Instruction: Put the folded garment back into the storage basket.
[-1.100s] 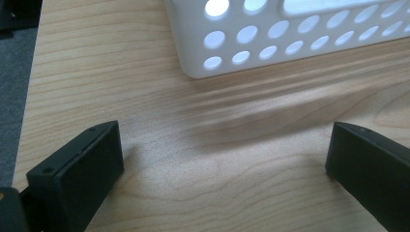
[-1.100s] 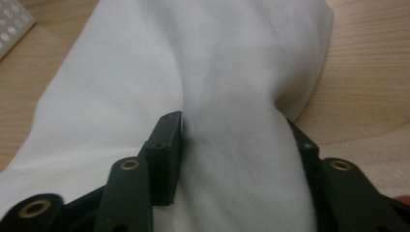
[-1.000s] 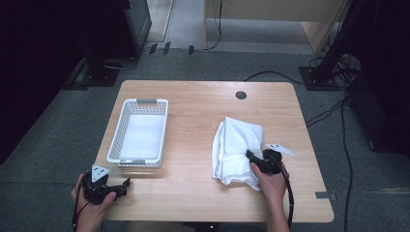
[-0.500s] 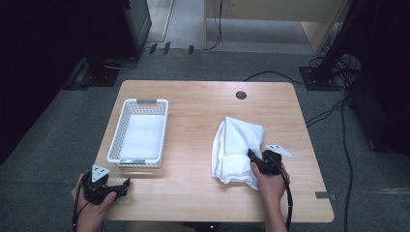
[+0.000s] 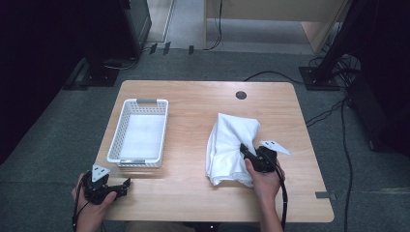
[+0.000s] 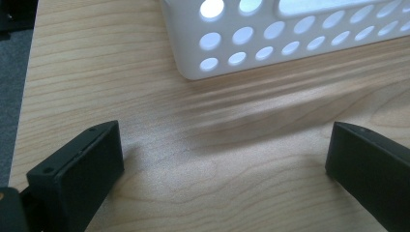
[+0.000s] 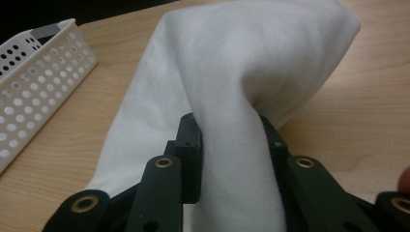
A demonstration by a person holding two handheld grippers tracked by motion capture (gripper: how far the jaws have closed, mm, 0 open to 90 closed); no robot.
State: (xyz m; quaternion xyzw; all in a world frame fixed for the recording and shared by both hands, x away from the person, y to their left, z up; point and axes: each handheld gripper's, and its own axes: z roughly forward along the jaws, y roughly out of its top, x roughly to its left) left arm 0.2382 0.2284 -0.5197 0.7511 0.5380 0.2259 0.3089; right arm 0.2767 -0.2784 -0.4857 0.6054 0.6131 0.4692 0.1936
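Now | R claw [image 7: 232, 145] clamped on fold of white cloth [image 5: 232, 145], right side of tabletop [image 5: 193, 106] | L claw [image 6: 222, 159] wide, near-left by basket [image 5: 140, 133] | risk: thin pinch, cloth may slip w/ lift.

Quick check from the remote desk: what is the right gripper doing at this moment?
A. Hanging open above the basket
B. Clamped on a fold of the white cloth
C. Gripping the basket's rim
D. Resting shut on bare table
B: in the right gripper view, the right gripper has its jaws closed on a bunched fold of the white cloth, well apart from the basket.
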